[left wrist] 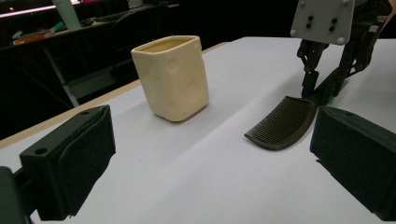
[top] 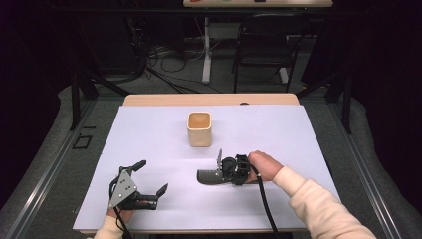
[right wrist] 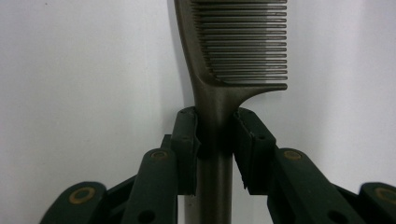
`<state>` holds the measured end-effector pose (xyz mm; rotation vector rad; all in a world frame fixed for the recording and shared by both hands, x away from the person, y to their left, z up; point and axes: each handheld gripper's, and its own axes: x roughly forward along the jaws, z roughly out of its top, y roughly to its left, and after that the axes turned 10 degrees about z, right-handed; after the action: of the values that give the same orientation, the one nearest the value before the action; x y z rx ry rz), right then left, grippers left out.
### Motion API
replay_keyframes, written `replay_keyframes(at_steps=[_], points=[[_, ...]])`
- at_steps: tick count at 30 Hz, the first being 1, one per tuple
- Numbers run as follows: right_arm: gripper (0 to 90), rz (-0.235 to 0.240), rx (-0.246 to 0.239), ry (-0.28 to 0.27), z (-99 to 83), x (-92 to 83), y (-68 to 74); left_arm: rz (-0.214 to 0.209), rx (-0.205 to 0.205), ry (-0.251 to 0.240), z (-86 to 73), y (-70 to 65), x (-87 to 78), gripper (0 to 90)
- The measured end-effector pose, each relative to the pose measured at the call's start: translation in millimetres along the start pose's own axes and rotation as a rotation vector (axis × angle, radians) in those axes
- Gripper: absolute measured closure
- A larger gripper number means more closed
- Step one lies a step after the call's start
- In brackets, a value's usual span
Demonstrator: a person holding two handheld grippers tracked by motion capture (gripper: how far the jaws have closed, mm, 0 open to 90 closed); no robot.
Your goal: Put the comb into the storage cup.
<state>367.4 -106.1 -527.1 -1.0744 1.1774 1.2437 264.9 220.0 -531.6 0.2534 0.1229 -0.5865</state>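
**Comb clamped, cup waiting at 12**

We've got the right gripper [top: 226, 172] pinched onto the handle of the dark comb [right wrist: 233, 51], which lies flat on the white sheet [top: 149, 139] with its teeth end pointing to 9 o'clock. The cream cup [top: 199, 129] stands upright at 12 o'clock from the comb, well apart. Our left gripper [top: 152, 177] rests at 8 o'clock, jaws spread wide, holding nothing.

The comb [right wrist: 233, 51] runs past the right gripper view's top edge, tip unseen.
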Motion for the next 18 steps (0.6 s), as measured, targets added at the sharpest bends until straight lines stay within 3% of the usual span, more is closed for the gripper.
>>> replay_keyframes(at_steps=[4,9,18], points=[[71.8,-0.014,-0.021,0.005,0.4,-0.3,1.0,-0.001,-0.002,0.007,-0.1,-0.1,0.5,0.0],[71.9,-0.007,-0.012,-0.008,-0.3,-3.0,3.0,0.002,-0.001,0.007,-0.1,-0.2,0.5,0.0],[72.0,-0.026,-0.017,-0.055,-2.8,-13.0,8.8,0.006,-0.004,0.008,-0.2,0.0,0.4,0.0]])
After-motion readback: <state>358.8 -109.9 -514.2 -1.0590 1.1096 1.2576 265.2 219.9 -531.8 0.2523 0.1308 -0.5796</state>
